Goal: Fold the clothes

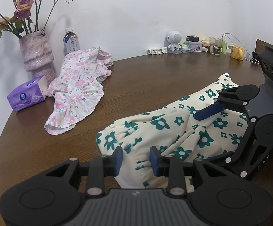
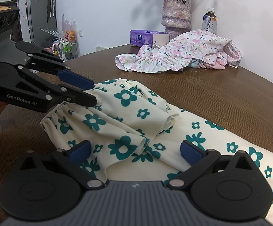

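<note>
We've got the cream dress (image 1: 174, 131) with green flowers spread across the brown table (image 1: 145, 79), lying at our four o'clock in the left wrist view. Our left claw (image 1: 136, 160) is parted, its blue pads either side of the gathered hem, not pinching it. Our right claw (image 2: 134, 150) gapes wide over a folded sleeve. At eleven o'clock lies the pink floral dress (image 1: 79, 90), beside the tissue pack (image 1: 27, 96) and vase (image 1: 37, 54).

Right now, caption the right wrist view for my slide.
Open right gripper over the green-flowered garment; left gripper at its gathered edge, pink floral garment behind.
</note>
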A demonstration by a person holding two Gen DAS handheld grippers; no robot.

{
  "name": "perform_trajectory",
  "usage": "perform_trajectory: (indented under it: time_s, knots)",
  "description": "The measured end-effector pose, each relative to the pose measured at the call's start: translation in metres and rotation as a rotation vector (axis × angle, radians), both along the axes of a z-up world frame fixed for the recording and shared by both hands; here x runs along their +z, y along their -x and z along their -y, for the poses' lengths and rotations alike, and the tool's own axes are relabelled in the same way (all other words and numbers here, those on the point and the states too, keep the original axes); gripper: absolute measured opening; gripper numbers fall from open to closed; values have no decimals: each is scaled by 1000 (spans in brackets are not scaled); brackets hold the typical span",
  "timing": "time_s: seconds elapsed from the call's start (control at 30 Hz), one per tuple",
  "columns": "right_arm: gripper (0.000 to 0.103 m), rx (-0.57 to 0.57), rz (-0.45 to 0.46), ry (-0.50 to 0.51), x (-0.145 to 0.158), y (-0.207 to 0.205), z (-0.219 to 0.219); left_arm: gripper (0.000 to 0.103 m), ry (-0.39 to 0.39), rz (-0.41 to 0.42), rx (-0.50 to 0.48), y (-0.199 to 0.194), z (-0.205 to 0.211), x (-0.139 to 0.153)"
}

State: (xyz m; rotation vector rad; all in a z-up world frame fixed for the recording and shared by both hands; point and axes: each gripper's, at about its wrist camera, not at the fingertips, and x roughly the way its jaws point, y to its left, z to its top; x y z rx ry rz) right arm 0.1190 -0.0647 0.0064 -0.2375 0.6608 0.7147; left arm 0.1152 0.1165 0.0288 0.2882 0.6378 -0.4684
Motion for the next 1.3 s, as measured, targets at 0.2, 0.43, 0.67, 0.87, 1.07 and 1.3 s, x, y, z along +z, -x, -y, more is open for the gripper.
perform_trajectory:
  time_s: [0.2, 0.43, 0.67, 0.87, 1.07, 1.3]
  knots:
    - [102, 0, 0, 0, 0, 0, 0, 30, -12, 3, 2, 0, 2, 0]
    - [102, 0, 0, 0, 0, 0, 0, 31, -33, 1, 2, 0, 6, 0]
    - [102, 0, 0, 0, 0, 0, 0, 31, -29, -5, 0, -2, 5, 0]
    - [102, 0, 0, 0, 0, 0, 0, 32, -27, -12, 18, -2, 7, 0]
    - [102, 0, 0, 0, 0, 0, 0, 32, -35, -11, 23, -1, 9, 0]
    - [102, 0, 0, 0, 0, 0, 0, 32, -23, -7, 19, -1, 6, -1]
